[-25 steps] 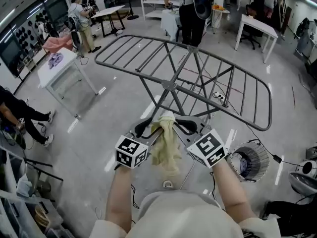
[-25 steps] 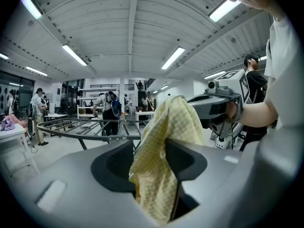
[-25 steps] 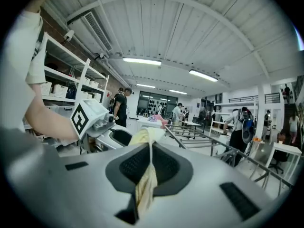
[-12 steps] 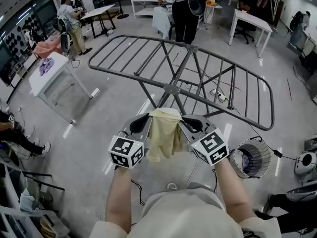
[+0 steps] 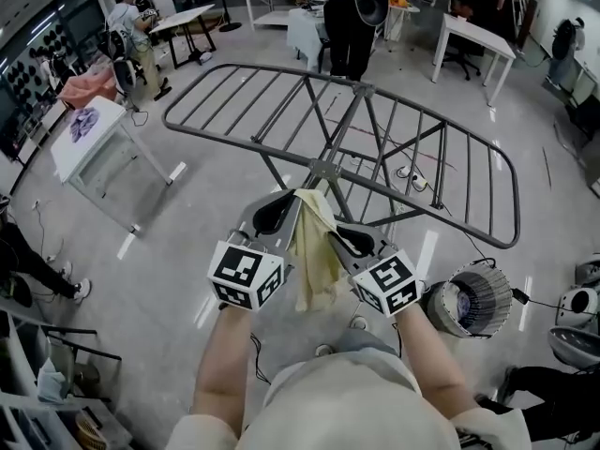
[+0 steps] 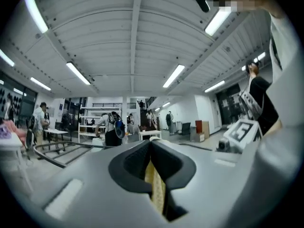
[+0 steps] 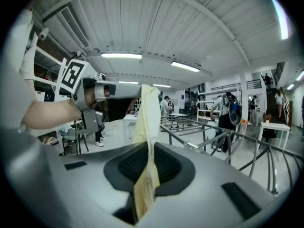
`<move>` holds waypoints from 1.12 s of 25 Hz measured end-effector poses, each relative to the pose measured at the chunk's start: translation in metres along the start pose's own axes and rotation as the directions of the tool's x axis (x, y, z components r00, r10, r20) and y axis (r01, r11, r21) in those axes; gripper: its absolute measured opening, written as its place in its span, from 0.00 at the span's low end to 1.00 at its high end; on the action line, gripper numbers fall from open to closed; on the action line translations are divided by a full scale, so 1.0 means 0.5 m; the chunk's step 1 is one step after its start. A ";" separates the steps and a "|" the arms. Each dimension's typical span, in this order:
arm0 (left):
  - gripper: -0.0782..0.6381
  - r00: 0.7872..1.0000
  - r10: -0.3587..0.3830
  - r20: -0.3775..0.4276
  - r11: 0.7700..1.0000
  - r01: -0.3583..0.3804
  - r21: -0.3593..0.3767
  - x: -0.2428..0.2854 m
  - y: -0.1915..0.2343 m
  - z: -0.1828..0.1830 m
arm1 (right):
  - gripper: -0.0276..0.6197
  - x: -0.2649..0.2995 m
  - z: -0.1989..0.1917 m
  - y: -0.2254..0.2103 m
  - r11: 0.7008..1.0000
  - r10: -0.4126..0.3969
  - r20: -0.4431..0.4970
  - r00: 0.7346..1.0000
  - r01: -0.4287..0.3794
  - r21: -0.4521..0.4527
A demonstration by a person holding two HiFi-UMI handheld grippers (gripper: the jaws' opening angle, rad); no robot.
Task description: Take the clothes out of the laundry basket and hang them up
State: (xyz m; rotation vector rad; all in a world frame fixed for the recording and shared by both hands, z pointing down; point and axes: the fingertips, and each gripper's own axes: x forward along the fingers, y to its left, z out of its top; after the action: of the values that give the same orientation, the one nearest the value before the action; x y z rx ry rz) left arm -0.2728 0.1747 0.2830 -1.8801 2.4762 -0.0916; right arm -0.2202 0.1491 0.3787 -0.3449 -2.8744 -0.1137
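Note:
A pale yellow cloth [image 5: 315, 256] hangs in a narrow strip between my two grippers, in front of the grey drying rack [image 5: 323, 170]. My left gripper [image 5: 300, 201] is shut on the cloth's top edge; in the left gripper view the cloth [image 6: 156, 184] runs through the closed left gripper [image 6: 151, 144]. My right gripper [image 5: 330, 233] sits lower and nearer my body. Its jaws are opening, and the cloth [image 7: 146, 118] still passes between the right gripper [image 7: 148, 148] pads. The left gripper [image 7: 109, 91] shows there at the upper left.
The rack's bars [image 7: 223, 134] spread wide ahead and to the right. A round ribbed basket [image 5: 472, 300] stands on the floor at the right. A white table [image 5: 94, 125] is at the left, and people [image 5: 352, 17] stand at tables behind the rack.
The cloth, held spread wide between the grippers half a second ago, now hangs as a narrow strip. The right gripper has dropped back toward my body; the left has stayed high on the cloth's top.

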 end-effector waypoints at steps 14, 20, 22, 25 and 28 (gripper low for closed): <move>0.13 0.977 0.060 0.203 0.998 -0.054 -0.037 -0.034 0.072 0.172 | 0.23 0.117 -0.202 0.047 0.995 0.079 -0.220 0.972 -0.061 0.084; 0.13 0.971 0.072 0.230 0.997 -0.070 -0.019 -0.052 0.097 0.211 | 0.23 0.167 -0.236 0.030 0.995 0.043 -0.281 0.959 -0.017 0.096; 0.13 0.972 0.080 0.223 0.997 -0.082 0.000 -0.047 0.112 0.215 | 0.06 0.169 -0.228 0.022 0.999 0.019 -0.294 0.956 -0.003 0.054; 0.13 0.975 0.091 0.205 0.996 -0.094 0.006 -0.033 0.137 0.203 | 0.05 0.141 -0.206 -0.024 0.998 -0.049 -0.268 0.962 0.060 0.033; 0.13 0.979 0.098 0.178 0.995 -0.102 0.014 -0.010 0.163 0.175 | 0.05 0.086 -0.152 -0.109 0.981 -0.165 -0.186 0.969 0.181 0.071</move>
State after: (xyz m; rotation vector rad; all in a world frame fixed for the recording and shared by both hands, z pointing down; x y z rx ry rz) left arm -0.3446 0.1988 0.1904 -1.6710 2.4331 0.0477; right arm -0.2563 0.0976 0.4605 -0.0625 -2.7145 -0.0469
